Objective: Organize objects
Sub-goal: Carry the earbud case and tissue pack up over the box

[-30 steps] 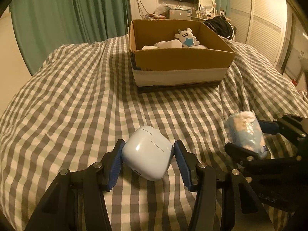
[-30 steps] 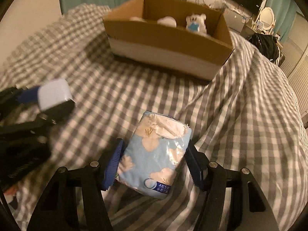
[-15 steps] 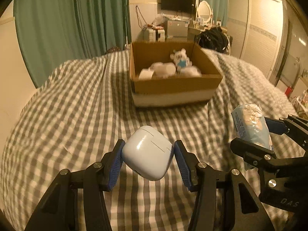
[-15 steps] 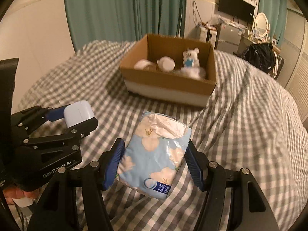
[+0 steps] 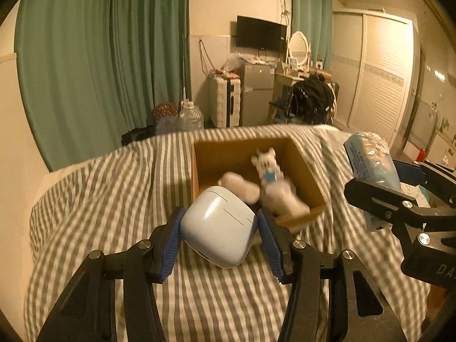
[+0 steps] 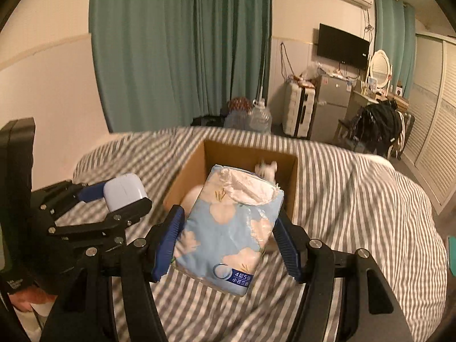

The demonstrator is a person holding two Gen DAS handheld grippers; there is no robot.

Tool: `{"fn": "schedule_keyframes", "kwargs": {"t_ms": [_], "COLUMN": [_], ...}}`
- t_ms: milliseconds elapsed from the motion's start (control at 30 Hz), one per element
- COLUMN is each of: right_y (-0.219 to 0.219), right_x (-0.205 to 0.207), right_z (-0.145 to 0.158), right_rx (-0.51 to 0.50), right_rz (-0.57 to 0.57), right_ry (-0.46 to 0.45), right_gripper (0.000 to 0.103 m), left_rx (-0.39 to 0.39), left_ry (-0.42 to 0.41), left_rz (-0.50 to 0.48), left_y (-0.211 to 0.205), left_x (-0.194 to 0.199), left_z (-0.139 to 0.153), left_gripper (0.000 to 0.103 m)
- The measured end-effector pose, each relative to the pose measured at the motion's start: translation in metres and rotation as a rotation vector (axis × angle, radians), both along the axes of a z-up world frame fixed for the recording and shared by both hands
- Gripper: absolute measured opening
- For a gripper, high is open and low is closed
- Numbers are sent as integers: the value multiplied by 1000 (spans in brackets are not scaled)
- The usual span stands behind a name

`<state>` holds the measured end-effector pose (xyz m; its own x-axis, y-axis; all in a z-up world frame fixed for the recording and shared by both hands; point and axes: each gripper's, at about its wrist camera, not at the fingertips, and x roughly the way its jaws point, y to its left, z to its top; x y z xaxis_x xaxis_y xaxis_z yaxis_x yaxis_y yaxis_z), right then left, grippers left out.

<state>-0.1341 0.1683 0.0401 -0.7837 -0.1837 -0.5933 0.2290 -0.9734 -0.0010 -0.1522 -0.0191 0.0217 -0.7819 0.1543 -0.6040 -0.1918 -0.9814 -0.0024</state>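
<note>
Two loads hang above the checked bed just short of the cardboard box [image 6: 245,149]: left gripper [image 5: 219,228] clamps the earbud case [image 5: 218,229], right gripper [image 6: 228,236] squeezes the tissue pack [image 6: 228,228], likely for dropping inside.

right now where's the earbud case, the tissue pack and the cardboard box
earbud case [image 5: 218,222]: left wrist view, glossy lid.
tissue pack [image 6: 228,228]: right wrist view, printed front face.
cardboard box [image 5: 199,176]: left wrist view, left inner wall.
</note>
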Motion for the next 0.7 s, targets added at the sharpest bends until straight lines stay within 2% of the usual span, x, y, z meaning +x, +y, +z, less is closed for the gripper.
{"fn": "schedule_keyframes", "kwargs": {"t_ms": [167, 367, 533, 700], "right_y": [2, 6, 16, 29], "right_x": [-43, -93, -133, -180], "right_z": [21, 28, 21, 3], "right_rx": [-6, -16, -41, -87], "right_rz": [1, -4, -20, -56], "right_ry": [42, 63, 44, -5], "right_gripper": [63, 63, 63, 63], "left_rx": [-2, -9, -35, -34], "left_ry": [33, 45, 55, -3], "left_rz": [-3, -16, -20, -40], "left_y": [8, 19, 28, 34], "left_x": [-41, -93, -134, -174], "left_z": [14, 17, 12, -11], "left_gripper": [53, 53, 53, 53]}}
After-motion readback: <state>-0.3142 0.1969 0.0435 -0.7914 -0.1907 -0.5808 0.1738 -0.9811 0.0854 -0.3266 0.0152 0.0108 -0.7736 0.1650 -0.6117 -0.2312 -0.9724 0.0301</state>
